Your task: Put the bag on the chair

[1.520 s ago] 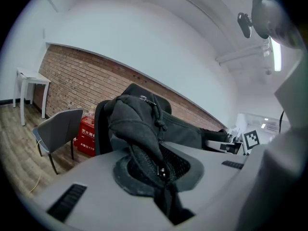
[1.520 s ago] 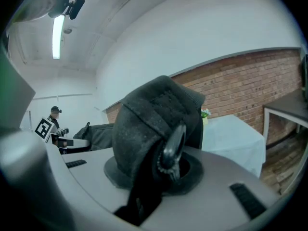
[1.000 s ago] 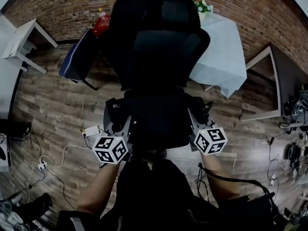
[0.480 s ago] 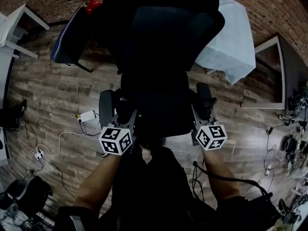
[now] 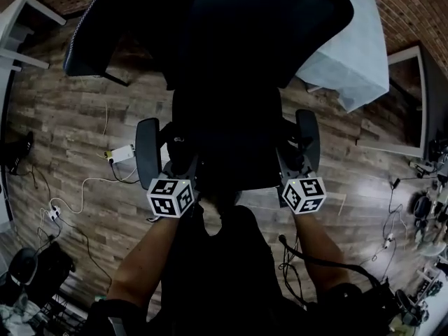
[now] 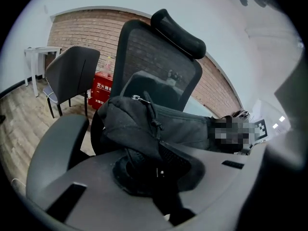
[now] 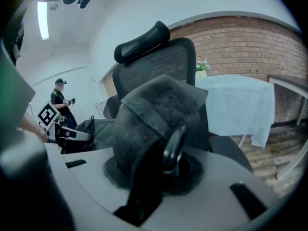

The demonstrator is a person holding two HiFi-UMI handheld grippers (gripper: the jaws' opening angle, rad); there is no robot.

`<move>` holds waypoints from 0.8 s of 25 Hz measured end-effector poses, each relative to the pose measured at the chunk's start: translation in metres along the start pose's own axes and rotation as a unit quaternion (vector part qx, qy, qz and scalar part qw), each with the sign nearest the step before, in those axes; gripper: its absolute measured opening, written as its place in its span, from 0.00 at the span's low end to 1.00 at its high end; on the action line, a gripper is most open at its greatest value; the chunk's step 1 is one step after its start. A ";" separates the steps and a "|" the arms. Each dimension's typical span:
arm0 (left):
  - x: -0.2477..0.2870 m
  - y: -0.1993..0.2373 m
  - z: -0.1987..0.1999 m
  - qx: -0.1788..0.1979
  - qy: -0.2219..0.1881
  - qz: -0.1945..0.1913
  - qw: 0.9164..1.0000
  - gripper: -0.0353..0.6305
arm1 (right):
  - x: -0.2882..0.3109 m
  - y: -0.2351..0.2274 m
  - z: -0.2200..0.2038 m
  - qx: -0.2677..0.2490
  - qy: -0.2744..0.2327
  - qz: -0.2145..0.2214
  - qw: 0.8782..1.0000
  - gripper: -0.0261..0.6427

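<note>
A black office chair [image 5: 245, 40] fills the middle of the head view, with its armrests [image 5: 146, 149] on both sides. A dark grey bag [image 6: 144, 124] with a zipper stretches across in front of the chair's backrest [image 6: 159, 57], held at both ends. My left gripper [image 6: 149, 174] is shut on one end's fabric. My right gripper [image 7: 159, 172] is shut on the other end [image 7: 154, 114], beside a strap loop. From above, both grippers [image 5: 183, 170] [image 5: 290, 166] sit at the seat's front corners. Whether the bag touches the seat I cannot tell.
A second dark chair [image 5: 91, 33] stands at the back left and a white-clothed table [image 5: 350, 54] at the back right. Cables and a power strip [image 5: 119, 154] lie on the wood floor. A red box [image 6: 102, 93] sits by the brick wall. A person [image 7: 61, 102] stands far off.
The chair has come closer and fills more of the head view. Both grippers, still holding the bag, now sit between the armrests at the seat's front.
</note>
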State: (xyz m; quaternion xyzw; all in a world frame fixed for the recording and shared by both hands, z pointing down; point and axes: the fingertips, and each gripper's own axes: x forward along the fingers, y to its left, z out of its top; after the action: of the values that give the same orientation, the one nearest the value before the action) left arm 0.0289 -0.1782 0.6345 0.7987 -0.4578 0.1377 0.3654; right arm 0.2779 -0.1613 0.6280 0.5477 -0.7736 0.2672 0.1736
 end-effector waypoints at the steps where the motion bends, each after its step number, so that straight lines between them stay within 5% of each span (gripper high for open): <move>1: 0.004 0.004 -0.006 -0.002 0.005 0.003 1.000 0.12 | 0.004 -0.001 -0.006 -0.002 0.005 0.001 1.000 0.18; 20: 0.064 0.059 -0.105 -0.033 0.090 0.049 0.994 0.13 | 0.083 -0.027 -0.110 -0.049 0.111 0.010 0.993 0.18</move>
State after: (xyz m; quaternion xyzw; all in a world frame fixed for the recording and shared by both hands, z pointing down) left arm 0.0266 -0.1626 0.7701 0.7474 -0.4658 0.2114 0.4240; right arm 0.2723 -0.1646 0.7684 0.4977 -0.7671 0.2897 0.2827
